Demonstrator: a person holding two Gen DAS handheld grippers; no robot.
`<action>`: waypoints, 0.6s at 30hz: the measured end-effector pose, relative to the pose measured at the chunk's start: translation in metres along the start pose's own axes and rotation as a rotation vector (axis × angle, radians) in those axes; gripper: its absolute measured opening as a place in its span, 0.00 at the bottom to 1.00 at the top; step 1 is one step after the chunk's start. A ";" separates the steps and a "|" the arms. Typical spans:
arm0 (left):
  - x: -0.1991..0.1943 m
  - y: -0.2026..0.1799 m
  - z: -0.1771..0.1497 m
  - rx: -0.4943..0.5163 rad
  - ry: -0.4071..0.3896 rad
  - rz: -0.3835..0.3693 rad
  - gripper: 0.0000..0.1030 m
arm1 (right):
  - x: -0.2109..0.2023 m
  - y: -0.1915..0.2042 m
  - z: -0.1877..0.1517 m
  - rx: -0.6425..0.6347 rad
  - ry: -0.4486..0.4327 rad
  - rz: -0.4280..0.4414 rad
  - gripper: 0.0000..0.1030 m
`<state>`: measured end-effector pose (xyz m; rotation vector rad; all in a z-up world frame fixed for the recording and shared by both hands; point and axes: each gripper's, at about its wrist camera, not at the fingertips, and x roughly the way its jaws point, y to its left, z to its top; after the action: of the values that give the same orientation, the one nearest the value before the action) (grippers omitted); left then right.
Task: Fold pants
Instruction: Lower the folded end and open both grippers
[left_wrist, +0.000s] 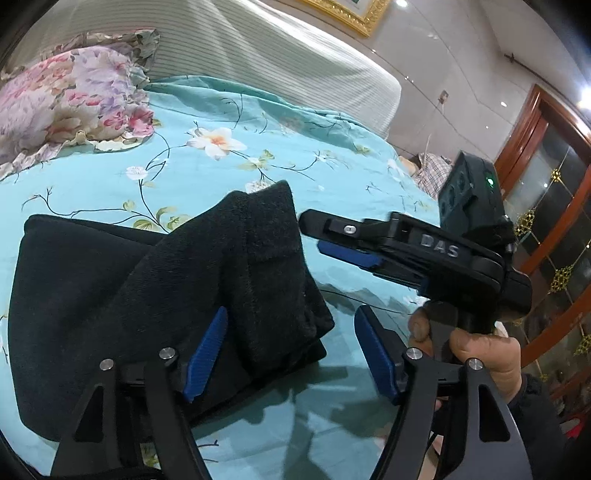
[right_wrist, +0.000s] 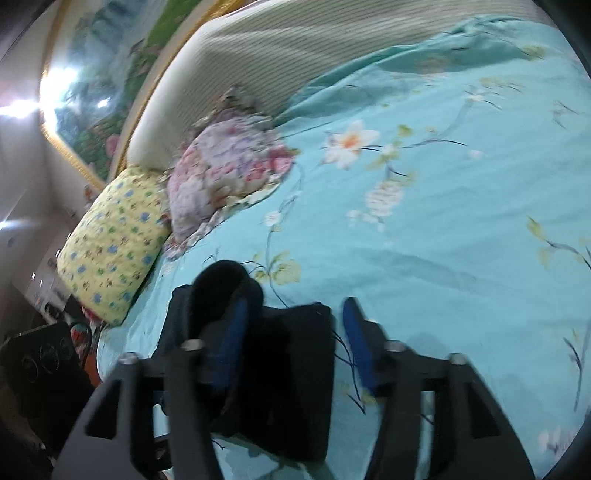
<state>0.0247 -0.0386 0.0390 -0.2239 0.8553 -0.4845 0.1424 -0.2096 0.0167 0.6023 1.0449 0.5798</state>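
The black pants (left_wrist: 155, 295) lie folded into a thick bundle on the turquoise floral bedsheet (left_wrist: 229, 155); a top flap stands up loosely at the bundle's right end. My left gripper (left_wrist: 291, 347) is open, its left blue pad against the bundle's right side, its right pad over bare sheet. My right gripper (left_wrist: 332, 240) shows in the left wrist view just right of the flap, held by a hand. In the right wrist view the right gripper (right_wrist: 291, 339) is open above the pants (right_wrist: 280, 369), which bulge up under its left finger.
A pink floral pillow (left_wrist: 66, 96) and a yellow patterned pillow (right_wrist: 114, 236) lie at the head of the bed by a striped headboard (left_wrist: 258, 40). A wooden door (left_wrist: 546, 192) stands to the right. A dark device (right_wrist: 40, 362) sits beside the bed.
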 end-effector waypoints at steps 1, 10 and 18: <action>-0.002 0.002 0.000 -0.012 0.004 -0.010 0.70 | -0.006 -0.002 -0.003 0.017 -0.010 0.003 0.60; -0.032 0.018 0.000 -0.063 -0.036 0.006 0.73 | -0.035 0.014 -0.014 0.017 -0.071 0.018 0.75; -0.055 0.040 -0.002 -0.107 -0.069 0.076 0.74 | -0.034 0.038 -0.024 -0.026 -0.050 -0.013 0.79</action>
<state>0.0049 0.0232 0.0595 -0.3041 0.8197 -0.3587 0.1016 -0.2022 0.0542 0.5845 0.9920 0.5634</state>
